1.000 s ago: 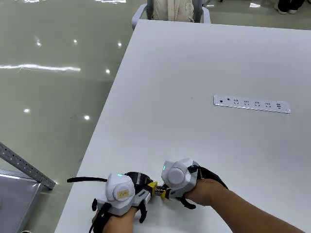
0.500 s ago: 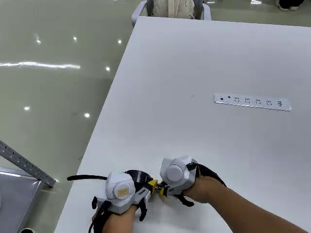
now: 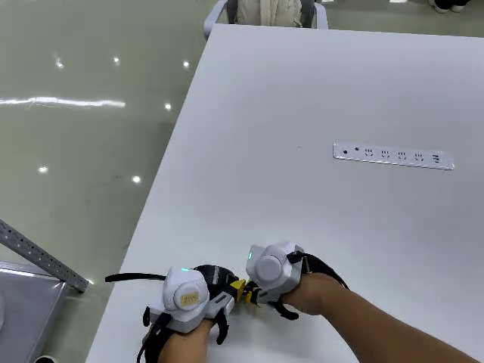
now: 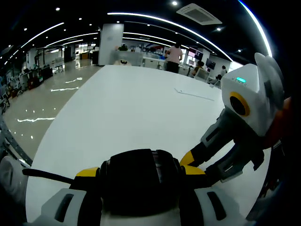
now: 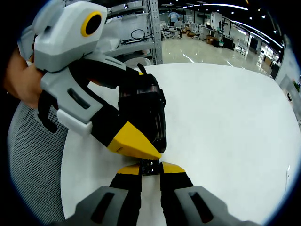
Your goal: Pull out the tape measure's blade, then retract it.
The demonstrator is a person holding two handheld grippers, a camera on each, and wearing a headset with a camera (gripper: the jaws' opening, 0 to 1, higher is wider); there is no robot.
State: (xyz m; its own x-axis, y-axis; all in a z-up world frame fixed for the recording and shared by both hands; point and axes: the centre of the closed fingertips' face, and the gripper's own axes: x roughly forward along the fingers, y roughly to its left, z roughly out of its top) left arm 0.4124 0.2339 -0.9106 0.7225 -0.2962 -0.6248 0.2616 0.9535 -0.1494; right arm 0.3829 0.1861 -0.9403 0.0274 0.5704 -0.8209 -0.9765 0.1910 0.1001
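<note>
While both grippers hold it, the tape (image 4: pixel 141 183) sits by the table's (image 3: pixel 302 113) near edge.
Its rigid-looking case (image 5: pixel 141 110) is clamped in the left gripper (image 4: pixel 140 170); the right gripper (image 5: pixel 150 168) pinches the thin blade tip (image 5: pixel 151 163), likely springy.

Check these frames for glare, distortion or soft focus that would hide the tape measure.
Head view: sharp, evenly lit, lamp glare spots on the floor. Left gripper view: fisheye bends the ceiling lights; the tape measure is a dark, detail-poor mass near the lens. Right gripper view: fisheye too; the tape measure reads clearly, the blade tip in the right claw is small and dim.
</note>
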